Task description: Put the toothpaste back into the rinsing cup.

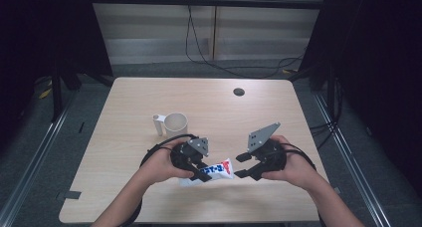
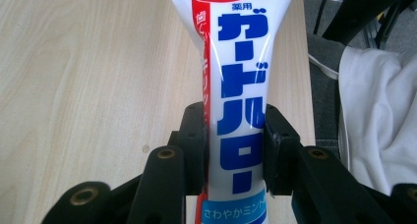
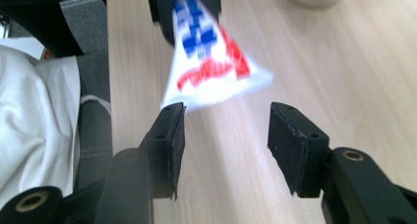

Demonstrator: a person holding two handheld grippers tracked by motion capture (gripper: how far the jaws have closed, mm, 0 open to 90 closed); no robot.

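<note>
A white toothpaste tube (image 1: pixel 215 171) with blue and red print is held near the table's front edge. My left gripper (image 1: pixel 199 171) is shut on it; in the left gripper view both pads press the tube (image 2: pixel 241 111) at its narrow part. The tube's flat crimped end (image 3: pixel 216 84) points toward my right gripper (image 1: pixel 241 166). That gripper (image 3: pixel 223 130) stands open just short of the crimped end, with nothing between its pads.
A beige cup (image 1: pixel 175 124) with a white handle-like piece (image 1: pixel 158 123) beside it stands on the wooden table (image 1: pixel 209 102) behind the left hand. A dark round hole (image 1: pixel 239 91) lies farther back. White cloth (image 2: pixel 378 116) lies past the table's front edge.
</note>
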